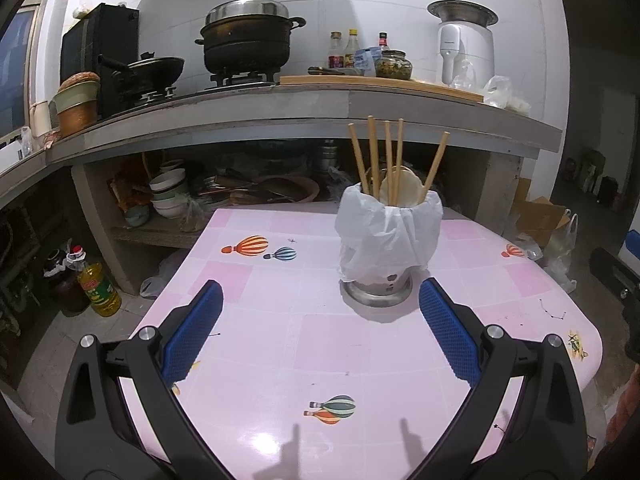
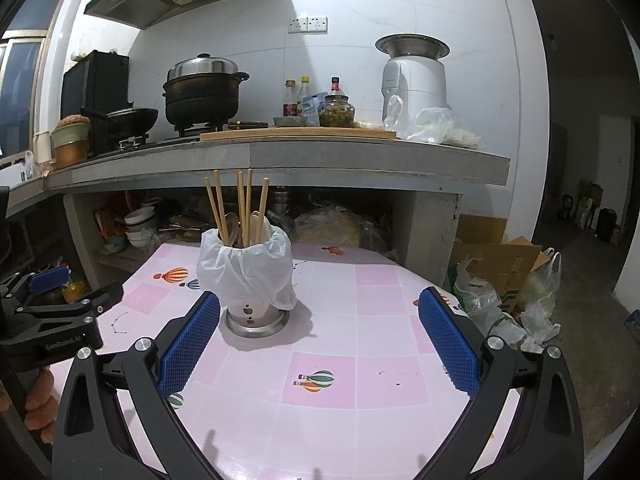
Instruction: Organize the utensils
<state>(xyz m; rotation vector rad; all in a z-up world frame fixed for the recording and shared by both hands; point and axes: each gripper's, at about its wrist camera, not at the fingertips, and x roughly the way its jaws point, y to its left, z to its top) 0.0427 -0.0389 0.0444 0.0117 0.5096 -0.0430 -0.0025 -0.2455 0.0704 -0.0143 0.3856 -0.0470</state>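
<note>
A metal utensil holder [image 1: 380,288] wrapped in a white plastic bag stands on the pink table [image 1: 280,340]. Several wooden chopsticks [image 1: 374,156] and a pale spoon [image 1: 402,188] stick up out of it. My left gripper [image 1: 320,292] is open, nothing between its blue pads, a little short of the holder. In the right wrist view the same holder [image 2: 256,316] stands just past the left pad [image 2: 188,344], chopsticks [image 2: 240,208] upright in it. My right gripper [image 2: 320,300] is open and empty. The left gripper [image 2: 60,312] shows at that view's left edge.
Behind the table runs a concrete counter [image 1: 320,108] with a stove, black pots [image 1: 246,40], bottles and a white appliance [image 1: 464,48]. Bowls [image 1: 168,196] and clutter fill the shelf below. An oil bottle [image 1: 98,288] stands on the floor left; boxes and bags [image 2: 508,280] lie right.
</note>
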